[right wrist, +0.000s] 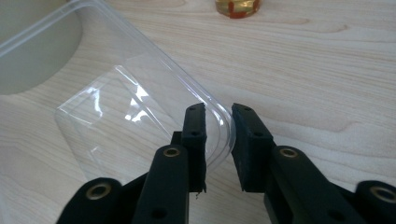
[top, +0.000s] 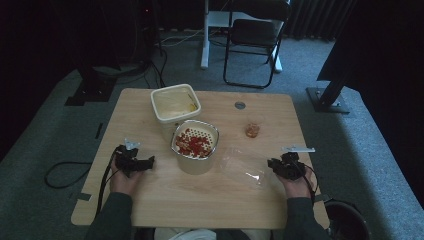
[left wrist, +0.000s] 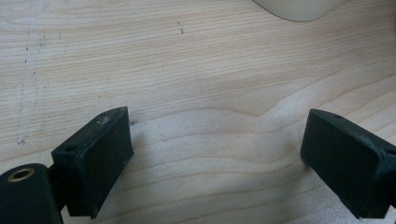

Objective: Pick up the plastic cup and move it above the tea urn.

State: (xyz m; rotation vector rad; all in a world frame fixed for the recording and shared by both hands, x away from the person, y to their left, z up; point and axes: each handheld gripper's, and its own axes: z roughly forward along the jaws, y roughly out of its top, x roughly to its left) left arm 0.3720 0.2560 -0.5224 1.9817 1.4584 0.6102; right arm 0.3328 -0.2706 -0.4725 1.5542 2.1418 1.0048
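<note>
Clear plastic lid (right wrist: 140, 107): lying flat on the counter (top: 200, 200), centre-right of the high view, beside the strainer tub (top: 195, 145).
Right claw (right wrist: 218, 140): narrowed round the lid's near corner rim, seemingly pinching it.
Handling: light, thin, springy, slick; grip the raised rim.
Left claw (left wrist: 215, 154): wide, empty.

Dim, soft high view (dark surroundings); gripper views brighter, evenly lit.
</note>
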